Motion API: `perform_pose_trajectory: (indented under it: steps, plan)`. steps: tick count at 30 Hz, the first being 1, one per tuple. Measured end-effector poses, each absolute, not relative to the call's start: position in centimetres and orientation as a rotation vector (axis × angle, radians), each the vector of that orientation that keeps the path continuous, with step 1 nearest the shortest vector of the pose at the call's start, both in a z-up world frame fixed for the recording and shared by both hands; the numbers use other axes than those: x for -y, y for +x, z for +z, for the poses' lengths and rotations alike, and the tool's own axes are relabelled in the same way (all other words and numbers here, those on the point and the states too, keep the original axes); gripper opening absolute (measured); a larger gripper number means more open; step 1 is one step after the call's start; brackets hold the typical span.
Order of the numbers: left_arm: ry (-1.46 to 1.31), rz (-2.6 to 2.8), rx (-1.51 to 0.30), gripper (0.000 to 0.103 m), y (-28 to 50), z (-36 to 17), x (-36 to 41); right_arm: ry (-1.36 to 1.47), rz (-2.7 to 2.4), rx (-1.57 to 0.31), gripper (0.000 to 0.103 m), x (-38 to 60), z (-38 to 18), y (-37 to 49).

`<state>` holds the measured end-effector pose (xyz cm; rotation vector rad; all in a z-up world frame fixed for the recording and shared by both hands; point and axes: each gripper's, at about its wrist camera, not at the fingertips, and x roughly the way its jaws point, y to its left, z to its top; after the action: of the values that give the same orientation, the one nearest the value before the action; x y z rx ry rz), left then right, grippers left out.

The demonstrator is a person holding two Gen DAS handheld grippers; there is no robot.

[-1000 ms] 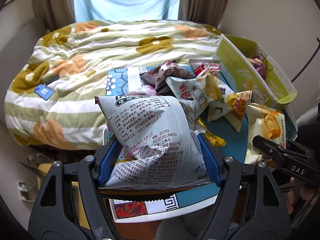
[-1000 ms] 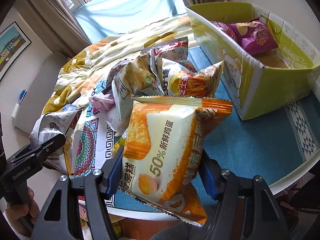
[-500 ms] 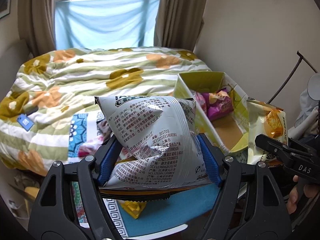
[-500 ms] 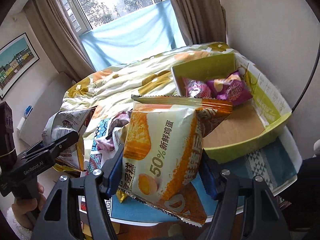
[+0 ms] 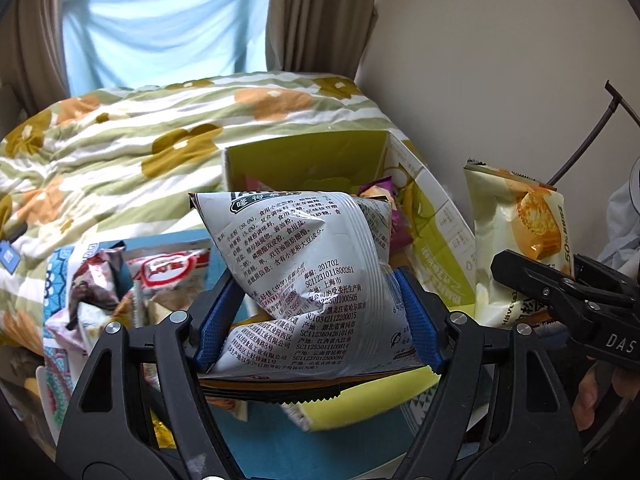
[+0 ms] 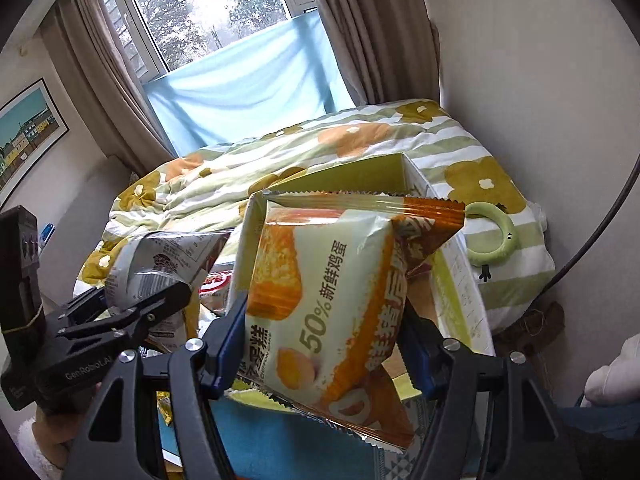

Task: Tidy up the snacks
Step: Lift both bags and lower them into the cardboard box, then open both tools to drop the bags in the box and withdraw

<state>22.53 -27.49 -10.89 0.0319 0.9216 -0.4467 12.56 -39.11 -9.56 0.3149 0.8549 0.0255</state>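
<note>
Left hand-held gripper point(image 5: 320, 320) clamped on silver crinkled foil snack bag point(image 5: 304, 264), right hand-held gripper point(image 6: 320, 340) on orange-and-cream plastic cake packet point(image 6: 332, 292), both just short of green cardboard box point(image 5: 432, 236); carry step, next: over box, release

Each black claw point(image 5: 320, 320) has blue ribbed pads point(image 5: 416, 316), silver screws and white lettering.

Silver packet point(image 5: 304, 276) printed with black text, orange and cream packet point(image 6: 340, 304), yellow-green box point(image 5: 436, 248), quilt point(image 5: 160, 144) striped green and white with orange and olive flowers, blue cloth point(image 5: 160, 32), brown curtains point(image 5: 320, 12).
</note>
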Motion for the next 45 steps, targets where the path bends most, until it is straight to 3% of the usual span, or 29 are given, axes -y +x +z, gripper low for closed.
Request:
perform_pose_trajectory:
  steps: [3, 5, 7, 31, 33, 35, 36, 41, 45]
  plan:
    - [0.048, -0.42, -0.946, 0.073, 23.4, -12.6, 30.0, 0.298, 0.045, -0.886, 0.063, 41.6, -10.2, 13.7]
    - [0.044, -0.405, -0.964, 0.082, 24.0, -13.6, 30.9, 0.291, 0.06, -0.902, 0.063, 43.0, -10.6, 14.3]
    - [0.052, -0.386, -0.988, 0.103, 24.3, -14.4, 31.5, 0.287, 0.072, -0.916, 0.063, 44.1, -11.2, 15.0]
    - [-0.016, -0.183, -0.995, 0.103, 20.4, -13.7, 23.3, 0.221, 0.24, -1.093, 0.064, 43.9, -17.8, 20.2]
    - [-0.021, -0.18, -0.996, 0.103, 20.1, -13.6, 23.1, 0.232, 0.237, -1.111, 0.067, 43.9, -18.3, 20.3]
    - [-0.012, -0.176, -0.994, 0.103, 19.9, -13.6, 23.1, 0.237, 0.23, -1.128, 0.084, 44.0, -18.7, 20.2]
    - [-0.008, -0.175, -0.989, 0.103, 19.7, -13.4, 23.1, 0.237, 0.224, -1.123, 0.088, 44.0, -18.6, 20.0]
    - [-0.009, -0.184, -0.972, 0.103, 19.0, -12.8, 23.2, 0.224, 0.201, -1.077, 0.091, 44.2, -17.9, 18.9]
    - [-0.006, -0.186, -0.966, 0.103, 18.4, -12.5, 23.2, 0.204, 0.191, -1.066, 0.102, 44.3, -17.4, 18.1]
